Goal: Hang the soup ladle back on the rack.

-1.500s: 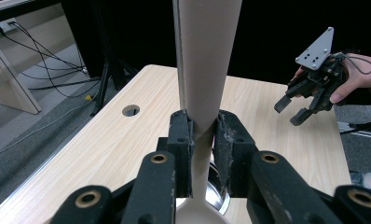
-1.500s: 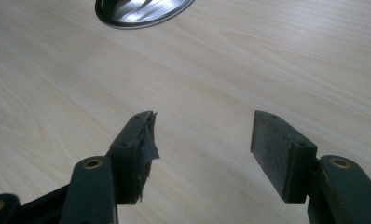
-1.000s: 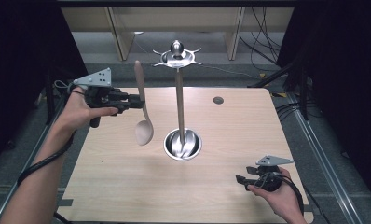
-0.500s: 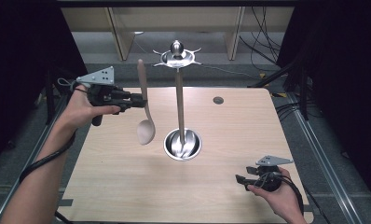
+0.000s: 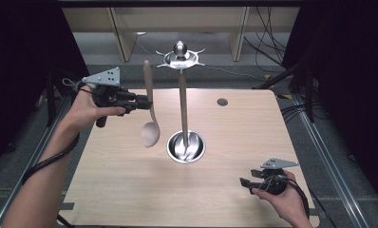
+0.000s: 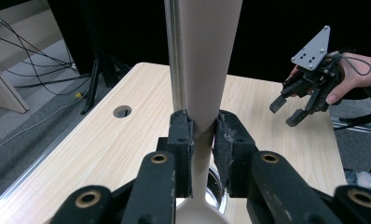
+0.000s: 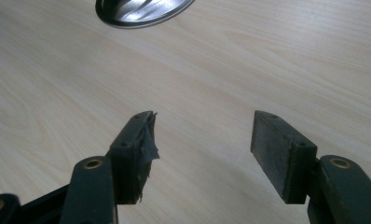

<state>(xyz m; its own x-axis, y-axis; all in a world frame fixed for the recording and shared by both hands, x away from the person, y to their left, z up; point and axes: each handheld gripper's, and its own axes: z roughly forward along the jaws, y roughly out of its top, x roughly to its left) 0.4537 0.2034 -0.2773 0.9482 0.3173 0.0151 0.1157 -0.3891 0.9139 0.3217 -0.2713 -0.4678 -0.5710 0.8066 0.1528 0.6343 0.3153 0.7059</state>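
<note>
Steel stand [image 5: 183, 107] rises just beside the held spoon [image 5: 150, 118].

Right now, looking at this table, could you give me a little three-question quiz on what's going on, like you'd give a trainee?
1. True or false: the left gripper has its jaws shut on the spoon.
2. Which end of the spoon hangs lowest: A) handle, B) bowl?
3. What stands between the two grippers on the table?

Key:
1. True; the left gripper view shows both pads pressing the handle.
2. B; the bowl hangs down, the handle points up.
3. A metal utensil stand with a round base; the right gripper sits open near the table's right front corner.
</note>
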